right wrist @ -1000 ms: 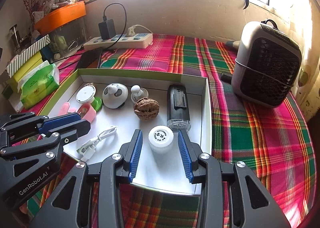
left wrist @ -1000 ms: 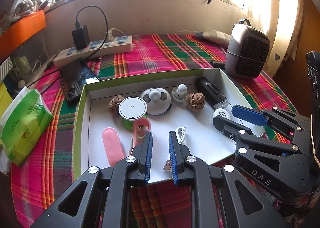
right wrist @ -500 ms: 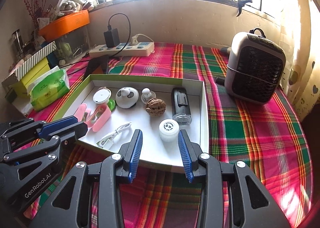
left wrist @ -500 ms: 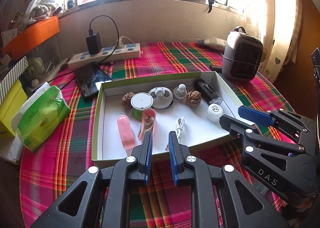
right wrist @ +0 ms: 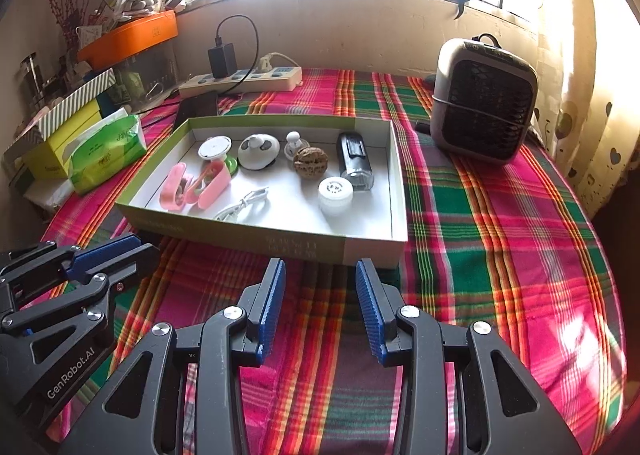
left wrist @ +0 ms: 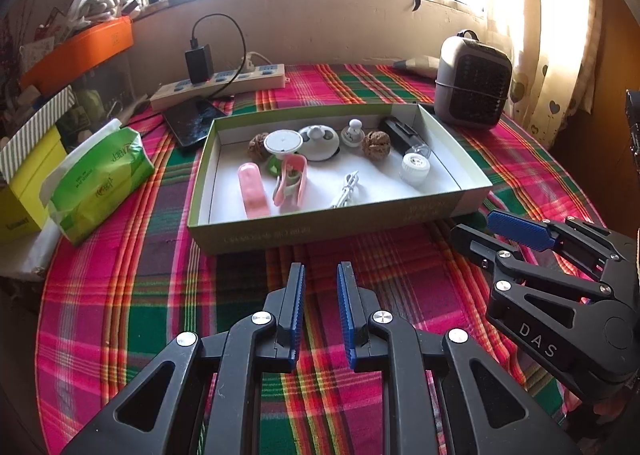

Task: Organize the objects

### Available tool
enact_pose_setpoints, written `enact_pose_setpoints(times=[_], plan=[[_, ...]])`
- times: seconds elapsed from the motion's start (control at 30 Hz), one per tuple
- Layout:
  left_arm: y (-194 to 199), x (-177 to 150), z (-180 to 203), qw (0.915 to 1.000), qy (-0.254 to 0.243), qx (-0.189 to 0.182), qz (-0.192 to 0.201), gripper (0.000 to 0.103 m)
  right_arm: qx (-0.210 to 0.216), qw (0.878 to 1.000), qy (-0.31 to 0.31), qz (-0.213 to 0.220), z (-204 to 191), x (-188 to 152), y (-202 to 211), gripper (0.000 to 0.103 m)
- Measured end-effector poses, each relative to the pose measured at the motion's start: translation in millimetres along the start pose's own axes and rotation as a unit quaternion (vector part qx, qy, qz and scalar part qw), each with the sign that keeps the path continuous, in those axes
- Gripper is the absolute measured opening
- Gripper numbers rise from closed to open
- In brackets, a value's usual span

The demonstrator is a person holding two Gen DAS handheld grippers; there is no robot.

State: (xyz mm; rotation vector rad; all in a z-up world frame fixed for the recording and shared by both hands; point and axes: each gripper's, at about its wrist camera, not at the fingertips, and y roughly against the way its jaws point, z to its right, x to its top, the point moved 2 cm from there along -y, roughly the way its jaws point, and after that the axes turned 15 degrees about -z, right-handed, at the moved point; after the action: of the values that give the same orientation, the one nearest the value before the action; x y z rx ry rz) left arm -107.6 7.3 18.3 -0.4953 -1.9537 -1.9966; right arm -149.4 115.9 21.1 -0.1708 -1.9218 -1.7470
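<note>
A shallow green-and-white box stands on the plaid cloth. It holds several small things: a pink case, a pink clip, a white cable, a white cap, walnuts, a black device and a white round gadget. My left gripper is empty, jaws a narrow gap apart, in front of the box. My right gripper is open and empty, also in front of the box.
A grey heater stands at the back right. A power strip with charger, a phone, a green tissue pack and yellow boxes lie at the left. The right gripper also shows in the left wrist view.
Both grippers have drawn back out of the box toward the near edge of the table. The white cap stays in the box. Both grippers stay empty.
</note>
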Motion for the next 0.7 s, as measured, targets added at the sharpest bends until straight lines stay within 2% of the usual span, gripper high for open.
enact_pose_setpoints(times=[0.27,0.53,0.7], plan=[[-10.0,-21.0,0.8,0.9997,0.008,0.01,-0.02,0.015,-0.001,1.0,0.0,-0.024,-2.0,-26.4,-8.5,0.038],[-11.4,-30.1,-1.4,0.9994,0.015,0.017,-0.026,0.016,-0.013,0.999,0.0,-0.033,-5.7,-37.1,-7.4,0.039],[-11.0,-33.1,-3.6,0.9993,0.022,0.018,-0.024,0.02,-0.014,0.999,-0.002,-0.033,-5.7,-43.1,-4.9,0.047]])
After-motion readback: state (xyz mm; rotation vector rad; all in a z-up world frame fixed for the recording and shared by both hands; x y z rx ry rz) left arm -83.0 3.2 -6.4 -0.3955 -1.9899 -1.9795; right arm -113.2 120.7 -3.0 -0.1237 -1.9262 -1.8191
